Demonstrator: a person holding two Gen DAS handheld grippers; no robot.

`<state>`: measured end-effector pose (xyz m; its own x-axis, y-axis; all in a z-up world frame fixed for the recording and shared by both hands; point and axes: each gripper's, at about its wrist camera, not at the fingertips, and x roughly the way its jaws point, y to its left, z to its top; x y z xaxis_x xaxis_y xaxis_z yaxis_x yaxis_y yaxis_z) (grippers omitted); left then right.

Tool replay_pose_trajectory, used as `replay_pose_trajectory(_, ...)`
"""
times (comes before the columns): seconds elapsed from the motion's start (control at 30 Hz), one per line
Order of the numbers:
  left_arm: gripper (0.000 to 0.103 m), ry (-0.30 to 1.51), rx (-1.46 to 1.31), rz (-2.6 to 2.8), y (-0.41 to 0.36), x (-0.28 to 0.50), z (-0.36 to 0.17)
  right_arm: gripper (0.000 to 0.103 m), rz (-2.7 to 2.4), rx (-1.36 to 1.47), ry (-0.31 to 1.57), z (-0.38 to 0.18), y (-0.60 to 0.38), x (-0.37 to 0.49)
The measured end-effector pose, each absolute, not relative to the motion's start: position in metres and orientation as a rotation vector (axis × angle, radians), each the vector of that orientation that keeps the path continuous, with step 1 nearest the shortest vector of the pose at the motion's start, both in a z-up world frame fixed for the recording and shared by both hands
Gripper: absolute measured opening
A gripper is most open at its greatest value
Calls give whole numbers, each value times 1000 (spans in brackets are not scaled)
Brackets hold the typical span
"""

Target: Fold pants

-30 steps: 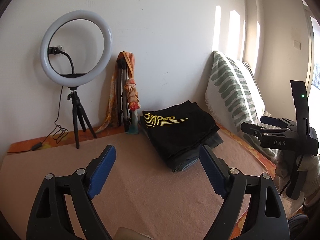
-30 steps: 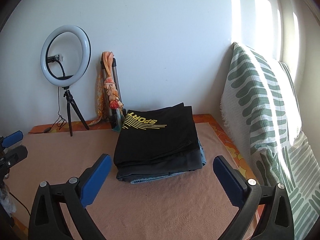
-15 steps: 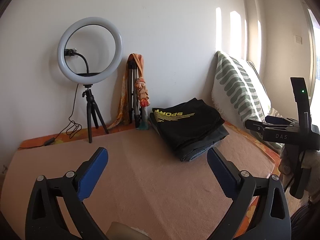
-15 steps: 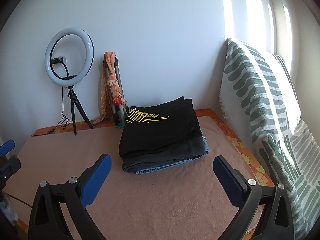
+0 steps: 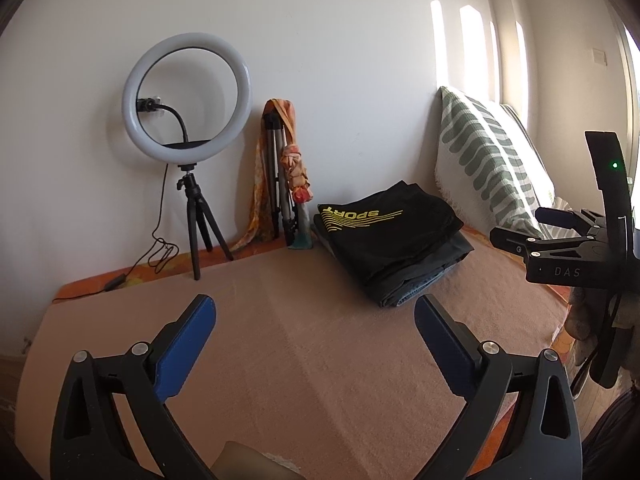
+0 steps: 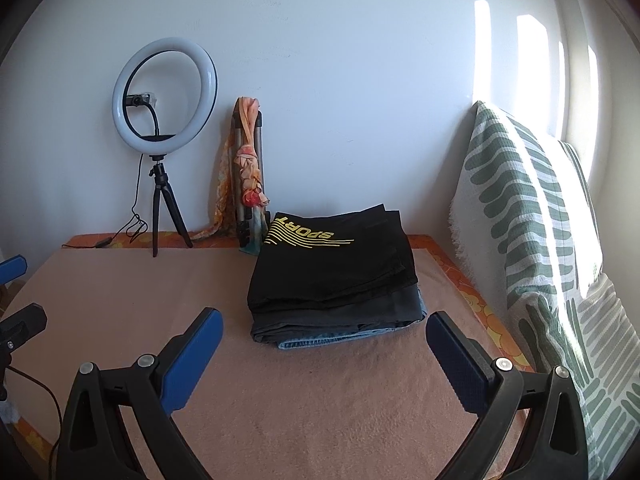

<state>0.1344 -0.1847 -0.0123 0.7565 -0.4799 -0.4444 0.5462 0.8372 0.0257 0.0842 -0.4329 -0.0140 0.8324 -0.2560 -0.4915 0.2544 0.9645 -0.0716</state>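
Note:
A stack of folded pants point(image 5: 394, 240) lies at the back right of the peach-covered surface point(image 5: 304, 344). The top pair is black with yellow "SPORT" print, over dark grey and blue denim pairs. It also shows in the right wrist view point(image 6: 332, 276). My left gripper point(image 5: 314, 316) is open and empty, well short of the stack. My right gripper point(image 6: 324, 328) is open and empty, with the stack's front edge just beyond its blue fingertips point(image 6: 448, 332). The right gripper also shows at the right edge of the left wrist view point(image 5: 516, 236).
A ring light on a tripod point(image 5: 188, 96) stands at the back left with its cable point(image 5: 160, 252) trailing on the surface. A folded tripod wrapped in an orange scarf point(image 5: 280, 172) leans on the wall. A green-striped pillow point(image 6: 532, 216) stands along the right side.
Both grippers have drawn back from the folded stack and stayed open. The stack has not moved.

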Motion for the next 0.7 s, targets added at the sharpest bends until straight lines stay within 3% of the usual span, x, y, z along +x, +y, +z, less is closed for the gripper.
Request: replay_pose_trajectory(0.7,100,457,149,-545,-183,137,-16,103,-273,16,530,-18,-437,86)
